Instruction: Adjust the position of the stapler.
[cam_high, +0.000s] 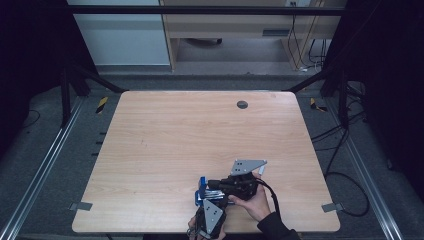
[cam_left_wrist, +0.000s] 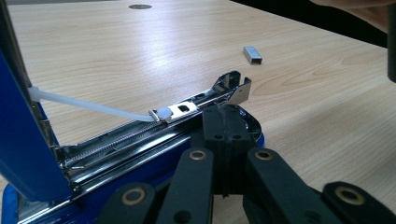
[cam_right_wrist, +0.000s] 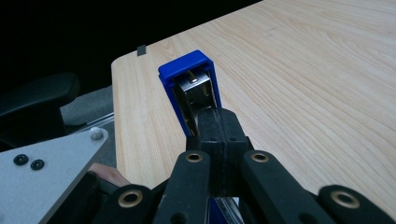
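Blue stapler (cam_left_wrist: 28, 154) hinged open, magazine channel (cam_left_wrist: 140, 133) bare, staple strip (cam_left_wrist: 252, 54) on table (cam_left_wrist: 140, 51)

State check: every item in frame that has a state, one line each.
stapler: open, blue lid swung up, metal staple tray bare, white pusher at the front
staple strip: loose on the table, apart from the stapler
left gripper: shut, jaws together at the tray's front
right gripper: shut, jaws together against the raised lid

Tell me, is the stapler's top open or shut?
Open: the stapler's blue cover stands swung up, baring the chrome staple channel.
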